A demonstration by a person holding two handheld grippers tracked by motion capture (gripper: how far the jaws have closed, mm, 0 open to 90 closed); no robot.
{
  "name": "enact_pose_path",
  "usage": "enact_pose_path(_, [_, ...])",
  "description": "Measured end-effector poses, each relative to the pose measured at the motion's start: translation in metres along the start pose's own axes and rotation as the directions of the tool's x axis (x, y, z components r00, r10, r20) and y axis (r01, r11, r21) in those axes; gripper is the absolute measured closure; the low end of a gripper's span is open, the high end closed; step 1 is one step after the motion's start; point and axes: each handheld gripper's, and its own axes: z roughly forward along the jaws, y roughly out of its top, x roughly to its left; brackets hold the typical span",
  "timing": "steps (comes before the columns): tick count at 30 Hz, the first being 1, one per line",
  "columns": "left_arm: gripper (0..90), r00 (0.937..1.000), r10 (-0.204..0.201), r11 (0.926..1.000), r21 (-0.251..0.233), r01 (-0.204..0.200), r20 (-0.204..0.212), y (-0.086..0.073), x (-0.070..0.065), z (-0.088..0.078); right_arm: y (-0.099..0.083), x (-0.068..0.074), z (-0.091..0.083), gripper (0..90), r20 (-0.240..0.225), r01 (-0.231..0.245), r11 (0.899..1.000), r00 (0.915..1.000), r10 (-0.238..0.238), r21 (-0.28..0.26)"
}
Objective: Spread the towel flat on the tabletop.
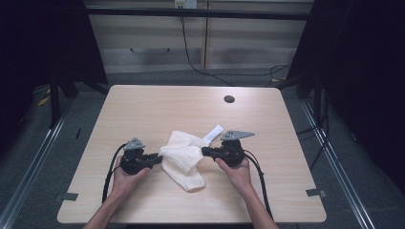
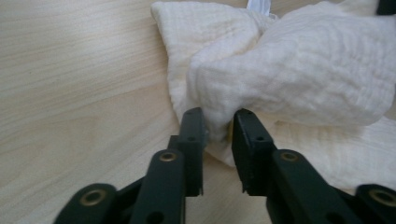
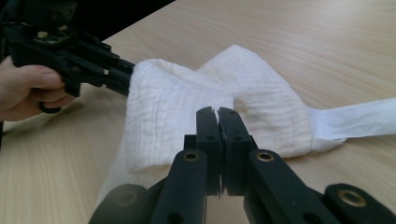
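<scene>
Between both grippers, cream cloth [image 1: 184, 160], right fingers [image 3: 208, 123] clamped on it, left fingers [image 2: 192, 128] seemingly parted around a fold.

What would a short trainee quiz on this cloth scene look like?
1. True or false: the right gripper has its jaws wide open.
2. Where does the cloth lie? A, on the floor; B, on the table; C, over a chair.
3. What white strip sticks out of the cloth on its far side?

Key: 1 false, its jaws are shut on the cloth's edge. 2 B. 3 a label.
</scene>
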Motion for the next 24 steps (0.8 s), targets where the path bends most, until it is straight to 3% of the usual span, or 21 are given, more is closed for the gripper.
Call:
enact_pose_path(3, [60.8,0.9998,-0.008,0.9993,-0.036,0.007,-0.019,0.005,-0.006,-0.015,-0.002,-0.004,0.002,88.1,0.004,-0.009,1.000,1.0000,0.009,-0.001])
enact_pose_path(6, [60.2,0.9999,0.011,0.9969,-0.078,-0.010,0.012,0.006,-0.017,-0.027,-0.002,-0.006,0.002,88.2,0.004,-0.020,1.000,0.9998,0.020,-0.007])
enact_pose_path(8, [63.0,0.9974,0.043,0.9963,-0.078,-0.038,0.058,0.006,-0.027,-0.028,-0.002,-0.007,0.003,88.1,0.006,-0.023,1.000,0.9997,0.023,-0.007])
enact_pose_path(10, [66.4,0.9895,0.092,0.9942,-0.066,-0.085,0.112,0.006,-0.040,-0.023,-0.003,-0.008,0.004,88.1,0.008,-0.028,1.000,0.9996,0.028,-0.004])
enact_pose_path(13, [71.0,0.9697,0.148,0.9889,-0.041,-0.142,0.194,0.005,-0.062,-0.010,-0.005,-0.010,0.005,88.1,0.005,-0.031,1.000,0.9995,0.031,-0.003])
enact_pose_path(18, [70.5,0.9490,0.190,0.9804,0.005,-0.197,0.252,-0.002,-0.090,0.017,-0.007,-0.012,0.008,88.1,0.003,-0.042,0.999,0.9991,0.042,0.002])
enact_pose_path(24, [63.0,0.9386,0.220,0.9699,0.042,-0.240,0.265,-0.010,-0.106,0.034,-0.009,-0.014,0.006,88.1,0.004,-0.053,0.999,0.9986,0.053,-0.005])
